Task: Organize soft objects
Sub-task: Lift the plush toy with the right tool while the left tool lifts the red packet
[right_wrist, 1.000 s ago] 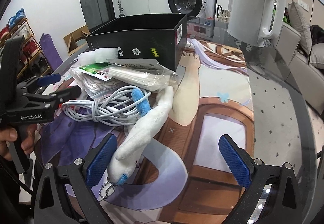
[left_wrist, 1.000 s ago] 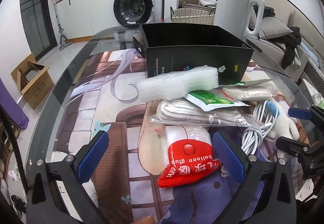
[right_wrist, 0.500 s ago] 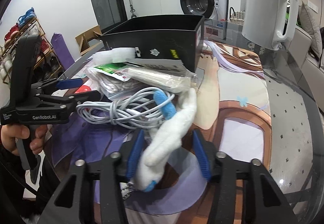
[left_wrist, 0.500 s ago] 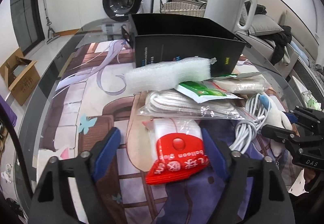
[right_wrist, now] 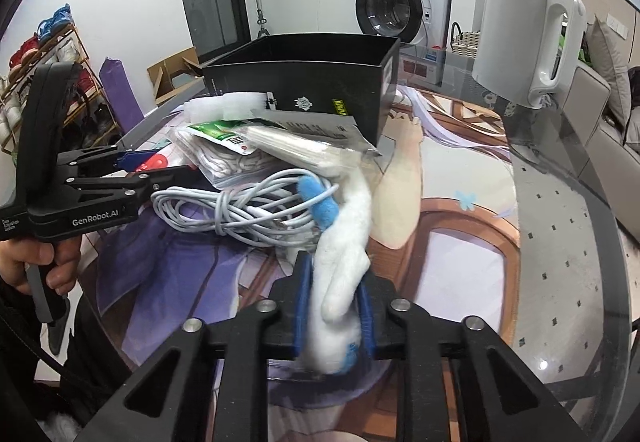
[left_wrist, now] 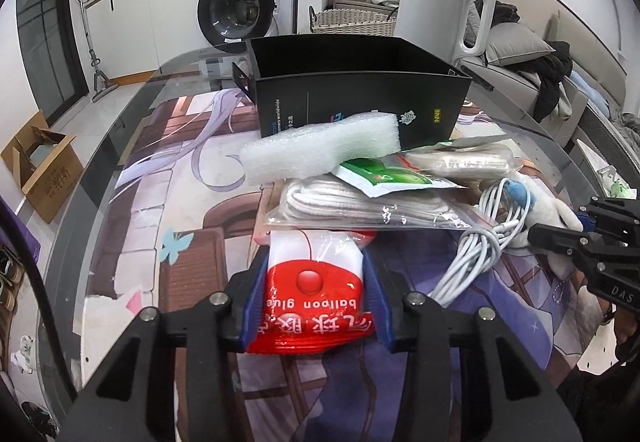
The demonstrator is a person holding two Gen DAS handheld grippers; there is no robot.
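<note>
On the near left of the glass table, the left claw is clamped on a red and white packet, its blue pads pressed to both sides. Only the left view shows this grip head on; in the right view the same claw appears side on at the left edge, with little of the packet visible past it. A white foam block and bagged cloth lie just beyond, against the black box. A white cable coil sits between the two claws. On the near right, the right claw is closed on a white plush toy. The toy's near end is blurred, and the left view shows only part of it.
</note>
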